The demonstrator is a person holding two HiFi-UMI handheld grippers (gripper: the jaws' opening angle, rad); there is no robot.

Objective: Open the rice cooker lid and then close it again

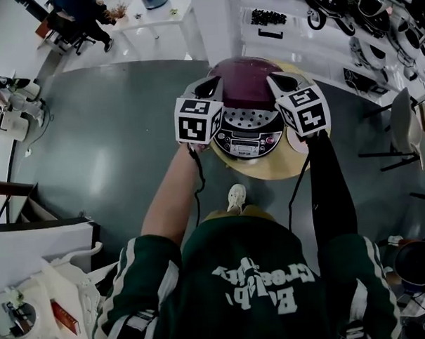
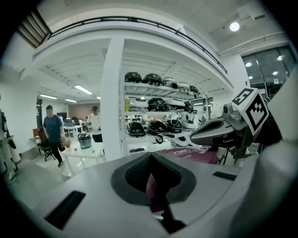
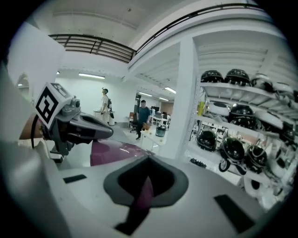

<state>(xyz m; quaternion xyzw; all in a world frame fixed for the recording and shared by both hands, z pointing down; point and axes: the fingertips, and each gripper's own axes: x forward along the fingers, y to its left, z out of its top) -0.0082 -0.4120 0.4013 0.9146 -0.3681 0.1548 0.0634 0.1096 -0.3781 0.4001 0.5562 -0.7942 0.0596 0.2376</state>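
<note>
Head view: left claw and right claw, both pressed together, flank the maroon lid of the rice cooker on the round bench

The left claw and right claw cover the sides of the rice cooker. The words on its panel are too small to read. It hides most of the bench.
</note>
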